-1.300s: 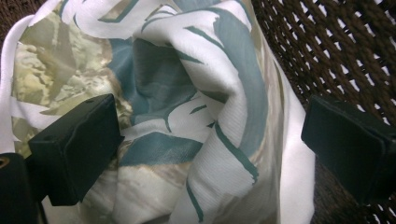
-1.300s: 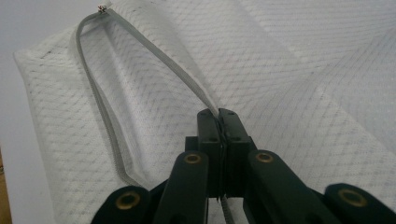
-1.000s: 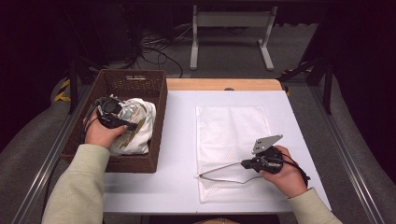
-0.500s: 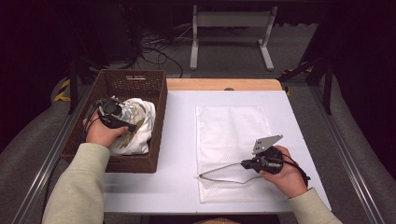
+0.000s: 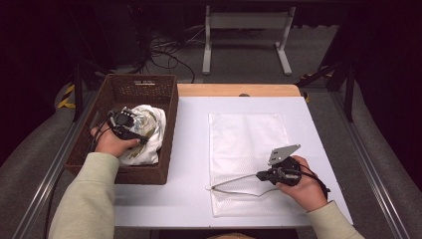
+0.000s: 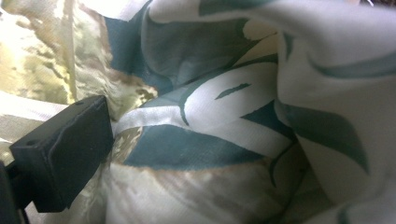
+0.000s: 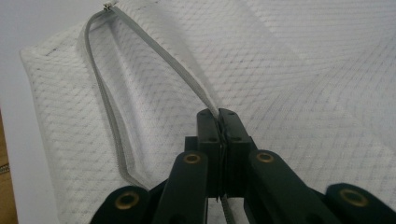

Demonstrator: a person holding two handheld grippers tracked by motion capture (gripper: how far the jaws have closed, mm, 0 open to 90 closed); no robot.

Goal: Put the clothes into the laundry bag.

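White mesh bag [image 5: 247, 159] lay flat on the table [image 5: 189, 149], its grey zipper edge [image 7: 154, 56] lifted open. The right gripper [image 7: 217, 116] had its jaws closed tight on that zipper edge. In the brown wicker basket [image 5: 164, 94] at the table's left, the left gripper [image 5: 130, 128] pressed into a leaf-printed cloth [image 6: 233, 116]; one jaw showed against the fabric, so I could not tell its grip.
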